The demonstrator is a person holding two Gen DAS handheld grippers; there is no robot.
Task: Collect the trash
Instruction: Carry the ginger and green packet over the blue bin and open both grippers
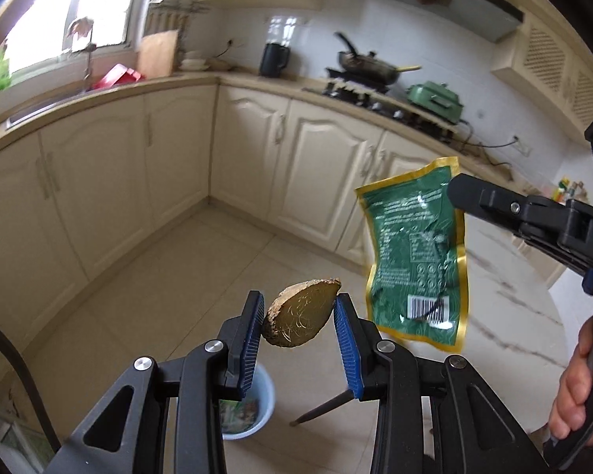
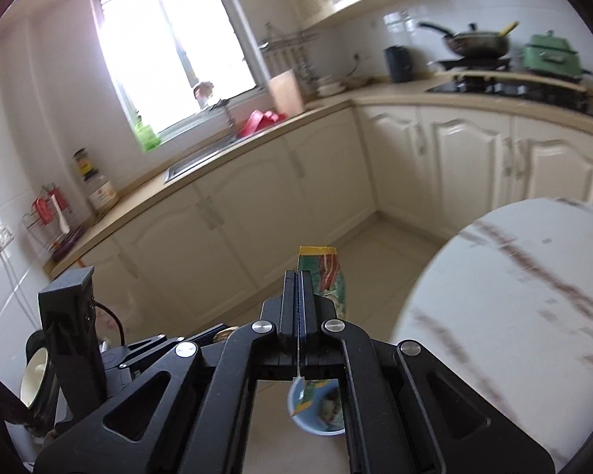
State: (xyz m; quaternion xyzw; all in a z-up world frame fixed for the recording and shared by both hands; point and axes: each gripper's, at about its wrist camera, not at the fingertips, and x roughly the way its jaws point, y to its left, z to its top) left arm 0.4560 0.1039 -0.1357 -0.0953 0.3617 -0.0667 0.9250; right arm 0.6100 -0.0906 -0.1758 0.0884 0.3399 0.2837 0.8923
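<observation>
My left gripper: nearest the lens, black arms with blue ribbed pads, part-way spread and pinching a brown, golden-faced peel scrap between the pads; the scrap is held in the air, tilted, over the floor.
My right gripper: fingers pressed flat together, clamping a green and gold wrapper edge-on; in the left wrist view the same gripper comes in from the right and holds the wrapper by its upper right corner.
Wrapper: hangs free below my grip, crumpled, barcode at the bottom, to the right of the peel scrap and apart from it.
My hand: wrapped round the right gripper's handle at the far right edge.
Bin: pale blue, on the tiled floor, below and behind my left fingers; some printed packaging already lies inside. From the right wrist it shows through my linkage, directly under the wrapper.
Table: round, white marble top with brown veins, to the right of the bin.
Background: cream cabinets along two walls, a bright window, a pan on the stove, all blurred.
</observation>
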